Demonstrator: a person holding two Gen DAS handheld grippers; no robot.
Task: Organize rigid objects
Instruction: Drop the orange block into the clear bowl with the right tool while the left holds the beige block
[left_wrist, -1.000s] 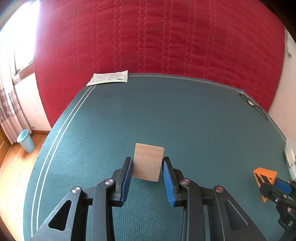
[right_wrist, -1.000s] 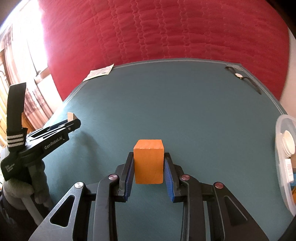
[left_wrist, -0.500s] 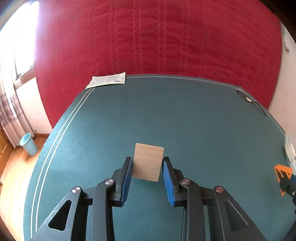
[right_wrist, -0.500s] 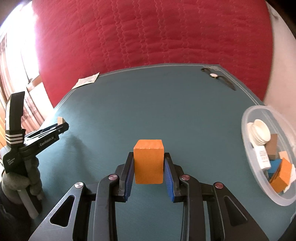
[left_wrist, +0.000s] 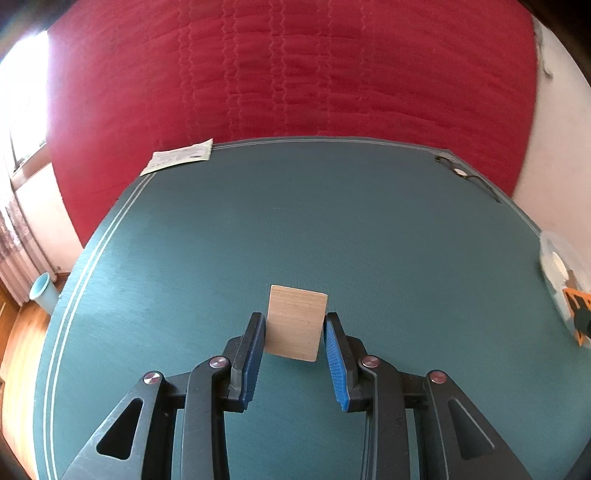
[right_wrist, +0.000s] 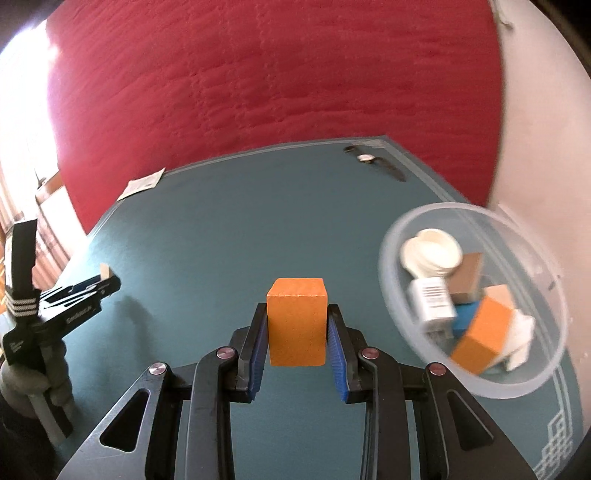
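Orange load: the right gripper (right_wrist: 297, 325) is clamped on the orange block (right_wrist: 296, 321), which stands upright between its blue pads, clear of the teal mat (right_wrist: 207, 236).
Bearing to bowl: the clear plastic bowl (right_wrist: 391, 325) lies ahead and to the right, near the block, already holding other blocks and a white cup.
Other arm: the left gripper (left_wrist: 294, 334) grips the pale wooden block (left_wrist: 295, 323); its bowl sits far off at the right edge.
Nearer hand: the right, by this reading.
Likely next: swing right over the rim, then release.

A red quilted cover (left_wrist: 295, 74) hangs beyond the gripper. A paper leaflet (left_wrist: 179, 159) lies far ahead-left, a wristwatch (left_wrist: 466, 176) far ahead-right, a pale-blue bin (left_wrist: 43, 291) left below.
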